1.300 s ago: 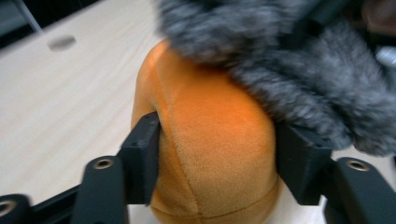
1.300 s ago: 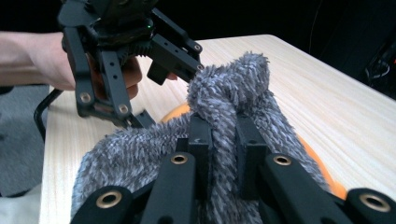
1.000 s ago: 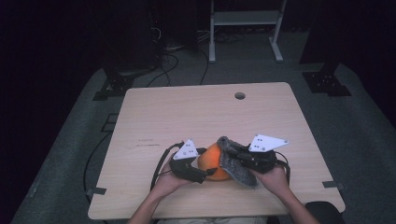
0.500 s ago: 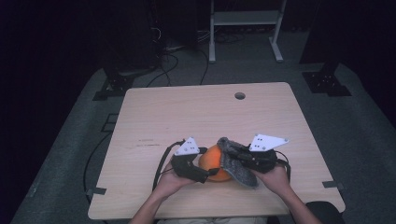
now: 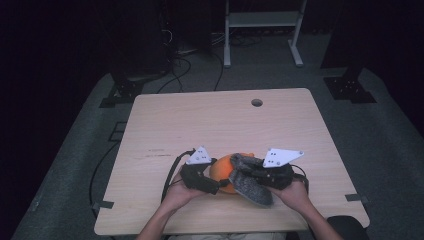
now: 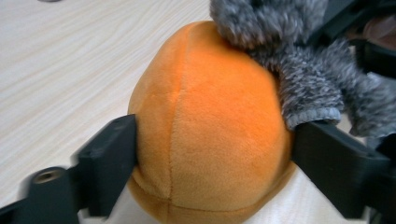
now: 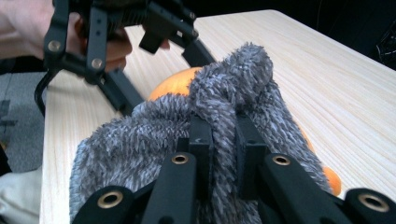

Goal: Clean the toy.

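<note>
Orange plush, a rounded ball [image 6: 208, 135], sits between the two black jaws of the left tongs [image 5: 212, 184], one jaw against each side of it; those jaws have just been closing, and they now press on the ball. Seen from above, the ball [image 5: 223, 171] lies on the wooden table [image 5: 215, 125], just beyond the left tongs' tips and tight against the right tongs [image 5: 248, 176]. Grey fuzzy cloth [image 7: 224, 135] drapes over the far side of the ball from the left tongs. The right tongs [image 7: 223, 140] are pressed together on a fold of that cloth, the fabric bunched up between their jaws. In the right gripper view the left tongs [image 7: 161, 77] stand just past the cloth, beside the orange ball [image 7: 175, 81].
</note>
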Demonstrator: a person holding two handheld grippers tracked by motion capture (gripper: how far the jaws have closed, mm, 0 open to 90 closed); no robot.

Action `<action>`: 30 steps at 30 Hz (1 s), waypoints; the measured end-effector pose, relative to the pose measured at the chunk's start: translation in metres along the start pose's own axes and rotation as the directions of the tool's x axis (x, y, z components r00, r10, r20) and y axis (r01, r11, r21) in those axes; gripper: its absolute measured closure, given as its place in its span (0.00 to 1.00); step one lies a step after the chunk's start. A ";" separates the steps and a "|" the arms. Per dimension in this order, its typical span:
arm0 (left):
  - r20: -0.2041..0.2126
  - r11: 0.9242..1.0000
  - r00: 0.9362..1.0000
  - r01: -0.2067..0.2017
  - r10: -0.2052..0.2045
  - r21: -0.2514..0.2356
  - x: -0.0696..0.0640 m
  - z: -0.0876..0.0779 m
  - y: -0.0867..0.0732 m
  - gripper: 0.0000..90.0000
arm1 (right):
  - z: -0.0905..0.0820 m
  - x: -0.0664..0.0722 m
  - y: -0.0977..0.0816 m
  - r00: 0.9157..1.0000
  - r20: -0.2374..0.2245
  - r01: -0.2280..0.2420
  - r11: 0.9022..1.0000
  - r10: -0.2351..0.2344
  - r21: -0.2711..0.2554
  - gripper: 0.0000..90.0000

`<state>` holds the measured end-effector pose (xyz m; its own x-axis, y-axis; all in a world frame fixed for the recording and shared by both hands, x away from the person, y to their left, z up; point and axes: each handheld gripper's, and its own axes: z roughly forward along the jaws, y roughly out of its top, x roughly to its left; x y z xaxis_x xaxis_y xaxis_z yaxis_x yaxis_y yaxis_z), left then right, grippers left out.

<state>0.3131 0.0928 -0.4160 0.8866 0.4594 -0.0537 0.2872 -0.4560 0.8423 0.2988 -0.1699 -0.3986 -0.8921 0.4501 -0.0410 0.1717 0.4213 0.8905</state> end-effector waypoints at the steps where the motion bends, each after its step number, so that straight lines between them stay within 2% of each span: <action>1: -0.001 1.000 1.000 -0.019 0.019 0.003 -0.001 0.000 0.000 0.27 | -0.001 0.000 0.001 1.000 0.009 -0.004 1.000 0.004 -0.012 0.88; 4: 0.012 0.999 0.999 -0.032 0.032 0.002 0.000 -0.002 -0.001 0.30 | -0.005 -0.003 0.003 0.999 0.028 -0.018 0.999 0.019 -0.037 0.88; 6: 0.013 0.999 0.999 -0.046 0.046 -0.002 0.000 -0.002 -0.002 0.31 | -0.006 -0.006 0.003 0.999 0.044 -0.022 0.999 0.024 -0.033 0.88; 8: 0.019 0.999 0.999 -0.036 0.036 -0.002 0.000 -0.002 -0.002 0.30 | -0.006 -0.009 0.001 0.998 0.056 -0.027 0.999 0.028 -0.024 0.88; 11: 0.053 0.999 0.998 0.031 -0.031 -0.005 0.005 -0.001 0.000 0.18 | -0.006 -0.010 0.000 0.998 0.059 -0.025 1.000 0.026 -0.020 0.88; 12: 0.065 0.998 0.996 0.056 -0.055 0.001 0.006 0.000 0.001 0.14 | -0.006 -0.009 0.000 0.999 0.037 -0.027 1.000 0.028 -0.016 0.88; 13: 0.063 0.998 0.996 0.060 -0.060 0.005 0.007 0.000 0.001 0.13 | -0.006 -0.009 0.001 1.000 0.007 -0.016 1.000 0.016 -0.012 0.88; 14: 0.045 0.999 0.998 0.042 -0.041 -0.005 0.006 -0.001 0.000 0.17 | -0.006 -0.008 0.001 1.000 -0.007 -0.009 1.000 0.009 -0.013 0.87; 15: 0.030 1.000 0.999 0.015 -0.014 -0.014 0.005 -0.002 -0.001 0.27 | -0.007 -0.008 0.002 1.000 -0.018 0.003 1.000 -0.003 -0.015 0.85; 17: 0.015 1.000 1.000 -0.010 0.010 -0.018 0.003 -0.003 -0.002 0.35 | -0.009 -0.010 0.001 1.000 -0.025 0.007 1.000 -0.007 -0.021 0.82; 20: 0.011 0.997 0.997 -0.072 0.072 -0.008 -0.002 -0.002 -0.002 0.41 | -0.010 -0.013 0.001 1.000 -0.004 -0.011 1.000 0.011 -0.028 0.72; 23: 0.011 0.991 0.991 -0.131 0.131 0.007 -0.007 -0.002 -0.002 0.45 | -0.006 -0.012 0.000 1.000 -0.001 -0.003 1.000 0.003 -0.025 0.62; 25: 0.010 0.986 0.986 -0.165 0.164 0.021 -0.010 -0.001 -0.001 0.45 | -0.002 -0.012 -0.001 1.000 -0.008 0.001 1.000 -0.002 -0.026 0.58; 27: 0.009 0.983 0.984 -0.180 0.180 0.027 -0.012 0.000 -0.001 0.43 | 0.002 -0.010 -0.003 1.000 -0.017 0.003 1.000 -0.004 -0.028 0.56; 29: 0.025 0.986 0.986 -0.165 0.164 0.030 -0.010 0.000 0.000 0.35 | 0.006 -0.008 -0.004 1.000 -0.018 -0.002 1.000 0.002 -0.028 0.59; 30: 0.048 0.991 0.990 -0.132 0.130 0.039 -0.007 0.001 0.000 0.28 | 0.006 -0.008 -0.004 1.000 -0.020 -0.008 1.000 0.007 -0.025 0.63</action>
<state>0.3071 0.0887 -0.4158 0.9327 0.3594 0.0304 0.1821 -0.5421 0.8204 0.3082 -0.1704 -0.4050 -0.8989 0.4373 -0.0256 0.1681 0.3983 0.9017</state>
